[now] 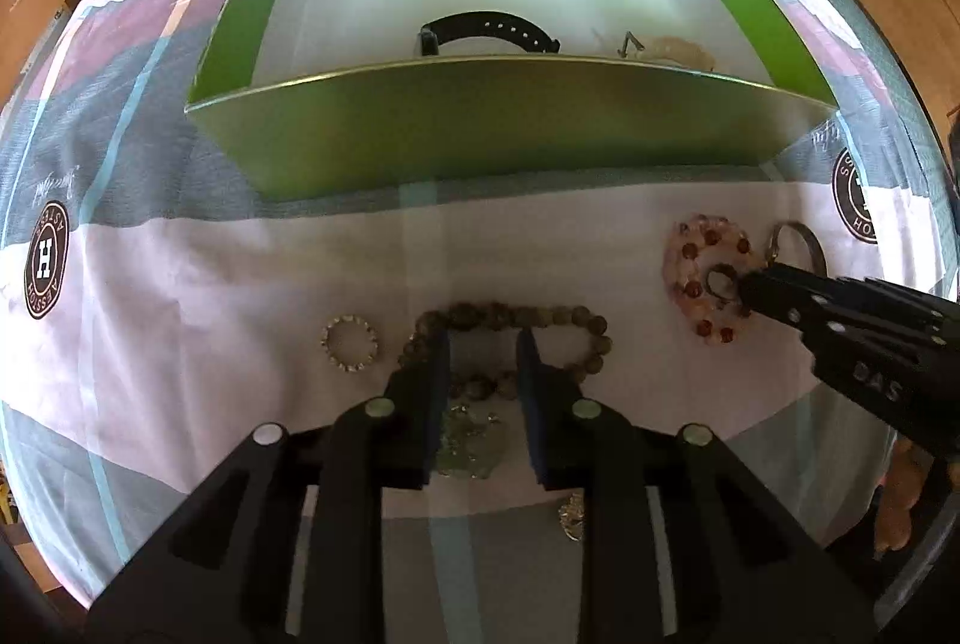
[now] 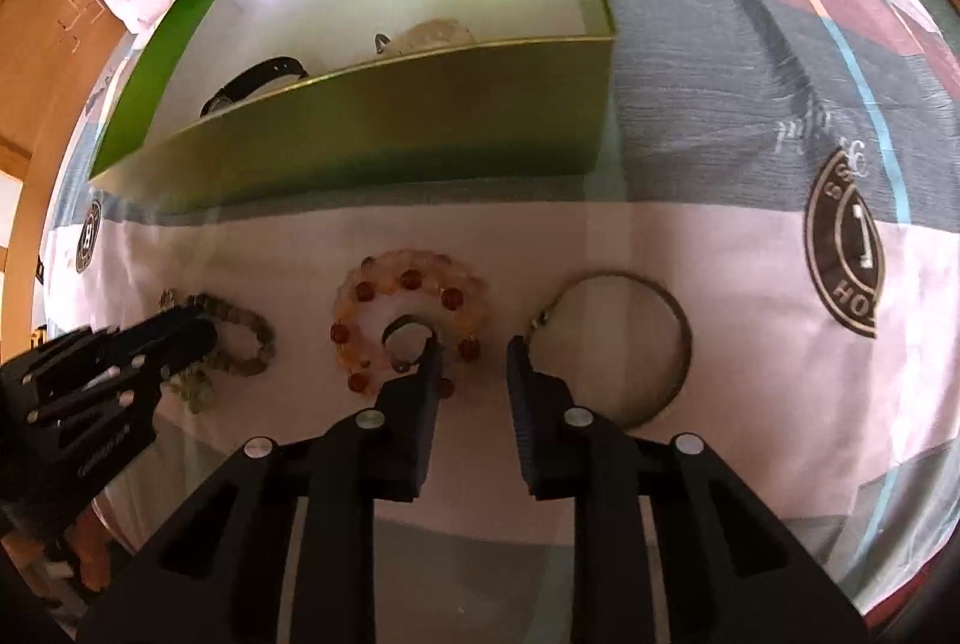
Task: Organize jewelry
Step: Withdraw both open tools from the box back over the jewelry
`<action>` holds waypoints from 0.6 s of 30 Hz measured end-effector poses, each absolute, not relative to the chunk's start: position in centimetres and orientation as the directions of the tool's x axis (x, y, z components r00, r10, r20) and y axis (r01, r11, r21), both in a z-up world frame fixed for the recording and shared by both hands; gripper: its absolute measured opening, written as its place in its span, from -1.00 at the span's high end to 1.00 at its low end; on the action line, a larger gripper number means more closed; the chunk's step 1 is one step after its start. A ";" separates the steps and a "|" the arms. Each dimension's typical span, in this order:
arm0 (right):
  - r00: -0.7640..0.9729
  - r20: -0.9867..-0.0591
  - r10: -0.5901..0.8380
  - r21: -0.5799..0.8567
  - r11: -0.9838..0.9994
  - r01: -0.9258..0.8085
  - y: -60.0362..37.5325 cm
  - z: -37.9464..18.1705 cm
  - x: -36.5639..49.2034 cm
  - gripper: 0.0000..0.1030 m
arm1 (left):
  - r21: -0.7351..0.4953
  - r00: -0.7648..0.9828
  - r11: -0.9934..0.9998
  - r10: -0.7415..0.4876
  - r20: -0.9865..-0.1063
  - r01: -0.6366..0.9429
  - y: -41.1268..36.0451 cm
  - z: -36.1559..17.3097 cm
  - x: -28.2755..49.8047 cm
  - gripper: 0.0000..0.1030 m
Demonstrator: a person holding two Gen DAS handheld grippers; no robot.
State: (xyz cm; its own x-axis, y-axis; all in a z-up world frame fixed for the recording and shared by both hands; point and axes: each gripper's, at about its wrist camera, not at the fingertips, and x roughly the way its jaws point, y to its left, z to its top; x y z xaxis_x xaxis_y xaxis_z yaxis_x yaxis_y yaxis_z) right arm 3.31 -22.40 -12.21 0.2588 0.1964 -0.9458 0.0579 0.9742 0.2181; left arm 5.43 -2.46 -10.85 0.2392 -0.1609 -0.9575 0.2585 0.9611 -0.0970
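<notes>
Your left gripper [image 1: 483,338] pointed steeply down at the bed, its jaws narrowed to a modest gap around the middle of the olive-brown bead strand [image 1: 510,323]. Beads showed between the fingers, but I could not tell whether the pads were pressing on them. A pale green stone piece [image 1: 468,443] lay just under that gripper, on the side away from the green box [image 1: 480,122], and a small sparkly ring of stones [image 1: 350,344] lay just beside the bead strand to its left.

Your right gripper [image 2: 474,344] was also narrowed but not closed. Its left finger touched the inner edge of the pink and red bead bracelet [image 2: 408,284], beside a small dark ring [image 2: 402,335] lying in the bracelet's centre, while the other finger stood over bare sheet between the bracelet and the thin metal bangle [image 2: 672,320]. Nothing was visibly clamped.

All of these lay on the pale band of the patterned bedsheet [image 2: 720,254], in front of the green box's near wall. Inside the box, close behind that wall, sat a black watch [image 1: 486,32] and a pale beaded piece [image 1: 678,50].
</notes>
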 end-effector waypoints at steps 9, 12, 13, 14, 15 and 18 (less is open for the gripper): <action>0.310 -0.923 0.227 0.238 0.971 -0.002 -22.0 -9.4 2.8 0.87 | -0.100 0.262 0.966 -0.163 -0.951 0.237 -1.8 -9.9 5.4 0.22; 0.329 -0.907 0.263 0.276 0.961 -0.009 -22.9 -7.5 1.7 0.87 | -0.107 0.264 0.965 -0.171 -0.949 0.238 -1.6 -9.6 5.4 0.22; 0.338 -0.900 0.276 0.288 0.958 -0.014 -23.3 -6.8 1.3 0.87 | -0.107 0.265 0.966 -0.170 -0.949 0.236 -1.6 -9.6 5.6 0.21; 0.343 -0.897 0.278 0.290 0.957 -0.018 -23.4 -6.4 1.5 0.86 | -0.107 0.264 0.966 -0.169 -0.950 0.235 -1.5 -9.7 5.7 0.20; 0.346 -0.895 0.281 0.290 0.957 -0.025 -23.6 -6.0 1.5 0.86 | -0.106 0.261 0.967 -0.167 -0.951 0.234 -1.5 -9.7 5.7 0.19; 0.314 -0.906 0.283 0.284 0.958 -0.042 -23.8 -6.5 1.0 0.86 | -0.100 0.253 0.968 -0.159 -0.954 0.230 -1.3 -10.1 5.9 0.18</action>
State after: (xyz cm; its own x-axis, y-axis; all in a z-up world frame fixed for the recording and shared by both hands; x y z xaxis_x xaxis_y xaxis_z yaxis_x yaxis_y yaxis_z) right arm 0.97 -23.75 -6.52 0.3137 0.2830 -0.9063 -0.0421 0.9578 0.2845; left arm 5.86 -1.34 -10.06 0.2525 -0.1588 -0.9545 0.2296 0.9681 -0.1004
